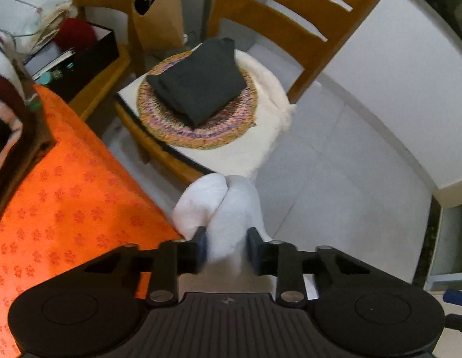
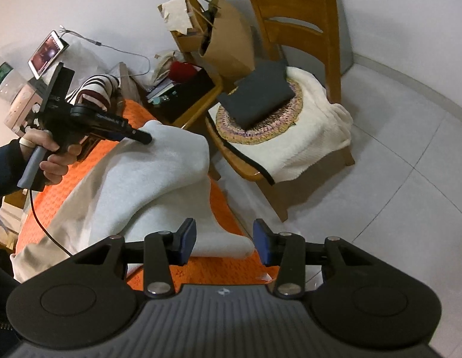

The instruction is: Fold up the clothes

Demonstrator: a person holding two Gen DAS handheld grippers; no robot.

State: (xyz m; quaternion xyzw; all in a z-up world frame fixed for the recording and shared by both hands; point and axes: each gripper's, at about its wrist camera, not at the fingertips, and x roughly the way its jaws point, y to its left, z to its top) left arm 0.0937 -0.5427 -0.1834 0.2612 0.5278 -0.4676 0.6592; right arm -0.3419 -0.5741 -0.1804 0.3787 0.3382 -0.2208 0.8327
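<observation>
Pale grey fleece garment (image 2: 147,179) lies rumpled across the orange patterned tablecloth (image 2: 67,179), one end over the table's far corner. The left gripper (image 1: 226,249) pinches a bunched fold of it at that corner. The right gripper (image 2: 225,238) stands with jaws apart over its near hem, pads not touching. Beyond, a folded dark cloth (image 2: 258,98) rests on a wooden chair (image 2: 293,9).

Setting: a lived-in home room. You have a wooden dining chair (image 2: 293,24) with woven seat mat (image 2: 260,125), an orange patterned tablecloth (image 1: 67,185), a paper bag (image 2: 228,44), white tiled floor (image 2: 395,179).
</observation>
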